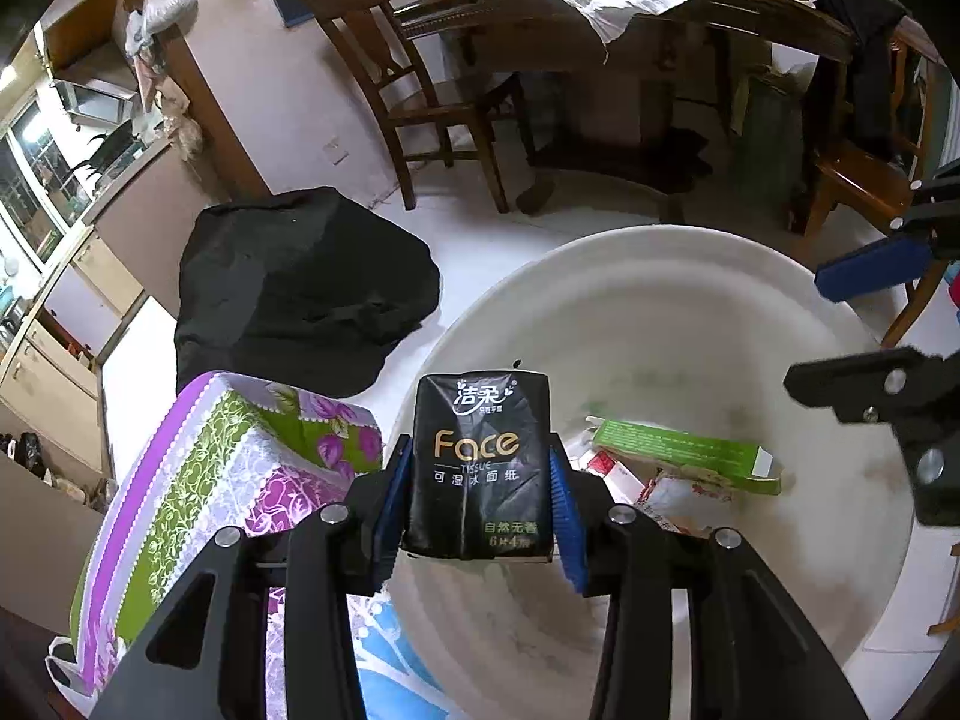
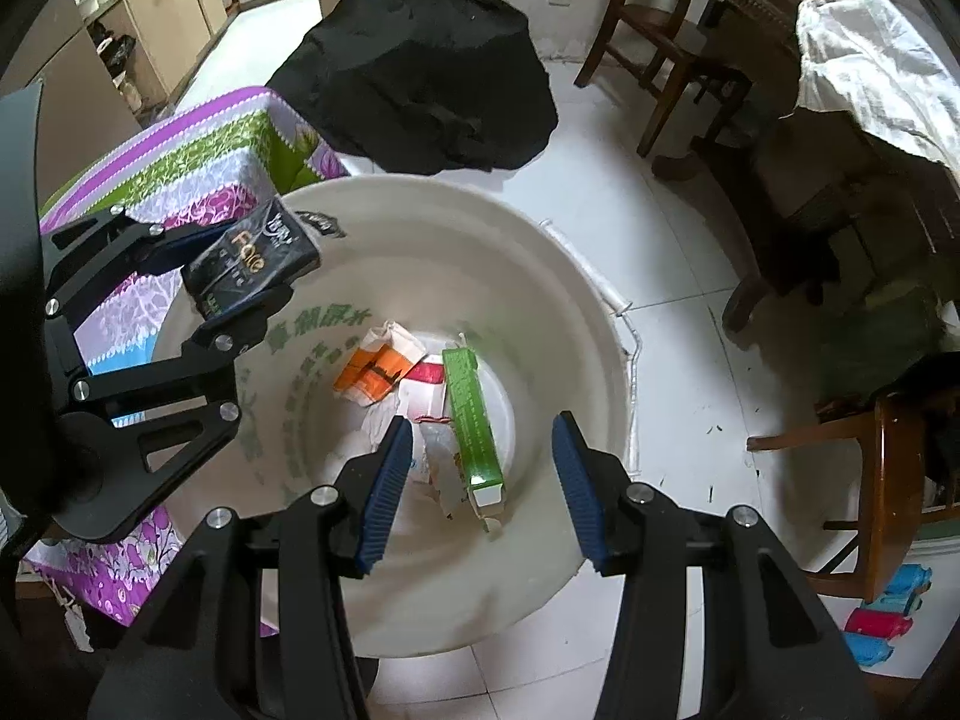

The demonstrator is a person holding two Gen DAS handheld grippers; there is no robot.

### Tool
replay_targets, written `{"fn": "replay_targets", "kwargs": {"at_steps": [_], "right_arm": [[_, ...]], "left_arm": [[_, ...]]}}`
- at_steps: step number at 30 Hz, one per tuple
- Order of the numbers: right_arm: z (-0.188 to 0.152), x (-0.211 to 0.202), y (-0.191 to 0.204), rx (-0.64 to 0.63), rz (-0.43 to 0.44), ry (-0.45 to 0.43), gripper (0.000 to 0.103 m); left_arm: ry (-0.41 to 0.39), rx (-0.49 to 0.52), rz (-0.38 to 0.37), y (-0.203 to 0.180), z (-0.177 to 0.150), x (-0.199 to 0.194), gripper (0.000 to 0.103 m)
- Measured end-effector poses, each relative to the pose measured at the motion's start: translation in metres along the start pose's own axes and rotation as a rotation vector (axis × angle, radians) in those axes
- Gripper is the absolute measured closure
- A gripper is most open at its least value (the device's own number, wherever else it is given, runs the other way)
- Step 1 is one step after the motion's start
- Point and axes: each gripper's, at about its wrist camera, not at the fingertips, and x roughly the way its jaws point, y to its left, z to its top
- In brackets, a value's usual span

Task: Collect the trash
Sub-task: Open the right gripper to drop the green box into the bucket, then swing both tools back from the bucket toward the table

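Note:
My left gripper is shut on a black "Face" tissue pack and holds it over the near rim of a big white bucket. In the right wrist view that pack hangs at the bucket's left rim in the left gripper. My right gripper is open and empty above the bucket's mouth. At the bucket's bottom lie a green carton, an orange and white carton and torn paper. The green carton also shows in the left wrist view, as does the right gripper.
A table with a purple and green floral cloth stands left of the bucket. A black bag lies on the white tiled floor beyond. Wooden chairs and a dining table stand further back. Another chair is at the right.

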Motion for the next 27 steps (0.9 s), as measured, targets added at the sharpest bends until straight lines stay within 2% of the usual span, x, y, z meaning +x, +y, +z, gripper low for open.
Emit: {"fn": "replay_targets", "kwargs": {"at_steps": [3,5,10,20,27], "right_arm": [[-0.003,-0.006,-0.001,0.019,0.005,-0.037,0.051],[-0.005,-0.010,0.001,0.009,-0.036,-0.078,0.050],[-0.011,-0.016,0.004,0.014,-0.039,-0.140,0.047],[-0.018,-0.026,0.012,0.018,-0.059,-0.217,0.046],[-0.030,-0.046,0.038,-0.041,-0.089,-0.333,0.044]], "left_arm": [[-0.029,-0.020,0.024,0.002,-0.003,-0.007,0.053],[-0.054,-0.035,0.035,0.005,-0.006,-0.014,0.050],[-0.118,-0.052,0.078,0.008,-0.013,-0.037,0.048],[-0.176,-0.107,0.121,0.023,-0.023,-0.064,0.047],[-0.200,-0.187,0.147,0.049,-0.057,-0.092,0.043]]}}
